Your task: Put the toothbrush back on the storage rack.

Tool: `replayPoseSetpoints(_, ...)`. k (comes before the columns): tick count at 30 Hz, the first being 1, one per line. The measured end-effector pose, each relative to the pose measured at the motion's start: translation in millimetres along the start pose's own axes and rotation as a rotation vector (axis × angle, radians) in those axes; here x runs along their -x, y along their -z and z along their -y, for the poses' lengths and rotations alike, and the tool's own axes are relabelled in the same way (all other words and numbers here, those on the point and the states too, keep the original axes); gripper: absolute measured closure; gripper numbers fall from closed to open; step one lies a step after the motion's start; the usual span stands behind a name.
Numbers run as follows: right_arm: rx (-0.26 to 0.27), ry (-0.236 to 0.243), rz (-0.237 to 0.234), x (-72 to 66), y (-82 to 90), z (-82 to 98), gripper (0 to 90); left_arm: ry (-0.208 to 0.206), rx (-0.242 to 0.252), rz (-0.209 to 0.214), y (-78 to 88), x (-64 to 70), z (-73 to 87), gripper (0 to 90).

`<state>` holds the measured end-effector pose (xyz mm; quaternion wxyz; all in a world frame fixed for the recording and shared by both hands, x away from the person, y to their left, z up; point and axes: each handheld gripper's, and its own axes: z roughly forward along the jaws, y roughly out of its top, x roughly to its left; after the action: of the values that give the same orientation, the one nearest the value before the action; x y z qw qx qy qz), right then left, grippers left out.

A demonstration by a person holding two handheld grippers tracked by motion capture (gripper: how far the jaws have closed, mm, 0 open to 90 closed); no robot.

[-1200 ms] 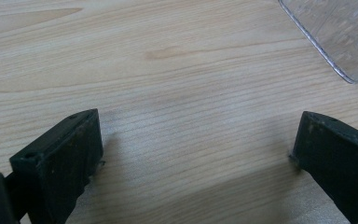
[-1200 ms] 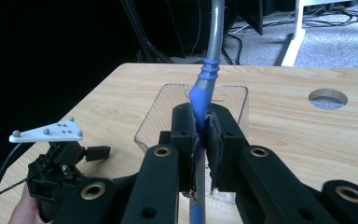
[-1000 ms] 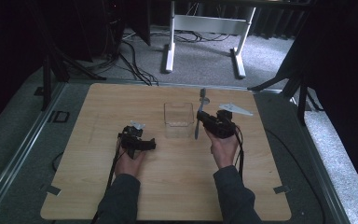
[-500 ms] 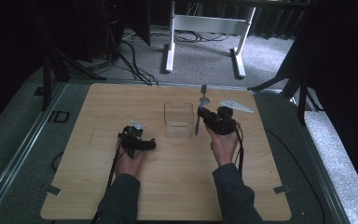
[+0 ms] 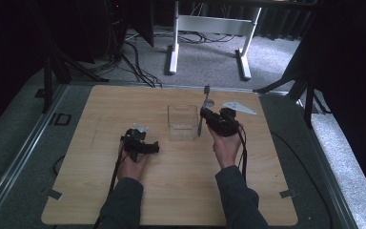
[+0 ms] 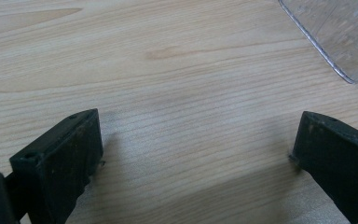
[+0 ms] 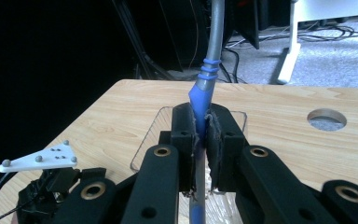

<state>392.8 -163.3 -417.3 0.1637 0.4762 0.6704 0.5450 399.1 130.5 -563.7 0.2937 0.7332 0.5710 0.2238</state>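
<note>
A long tool with a grey shaft and a blue grip (image 5: 203, 110) (image 7: 209, 65) stands nearly upright, and my right gripper (image 5: 205, 119) (image 7: 201, 126) is shut on its blue part. It hangs just right of a clear plastic box (image 5: 182, 122) (image 7: 152, 135) at the middle of the wooden table (image 5: 100, 105). My left gripper (image 5: 145, 144) (image 6: 196, 135) rests low over bare wood left of the box, its jaws wide open with nothing between them. A corner of the clear box (image 6: 340, 37) shows in the left gripper view.
A round hole (image 7: 326, 119) pierces the tabletop beyond the box. Past the table's far edge lie floor cables (image 5: 133, 52) and a white stand's legs (image 5: 174, 47). A dark post (image 5: 47, 81) stands at the left.
</note>
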Motion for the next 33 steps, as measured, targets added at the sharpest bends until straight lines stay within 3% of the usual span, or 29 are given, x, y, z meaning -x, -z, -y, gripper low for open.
replayPoseSetpoints(17, 0.025, -0.052, -0.015, 6.3, -4.4, -0.9, 82.0, 0.000, 0.000, 0.000, 0.0, 0.0, 0.0, 1.5)
replayPoseSetpoints(33, 0.030, -0.020, -0.021, 0.1, -12.9, -5.3, 82.0, 0.000, 0.000, 0.000, 0.0, 0.0, 0.0, 1.5)
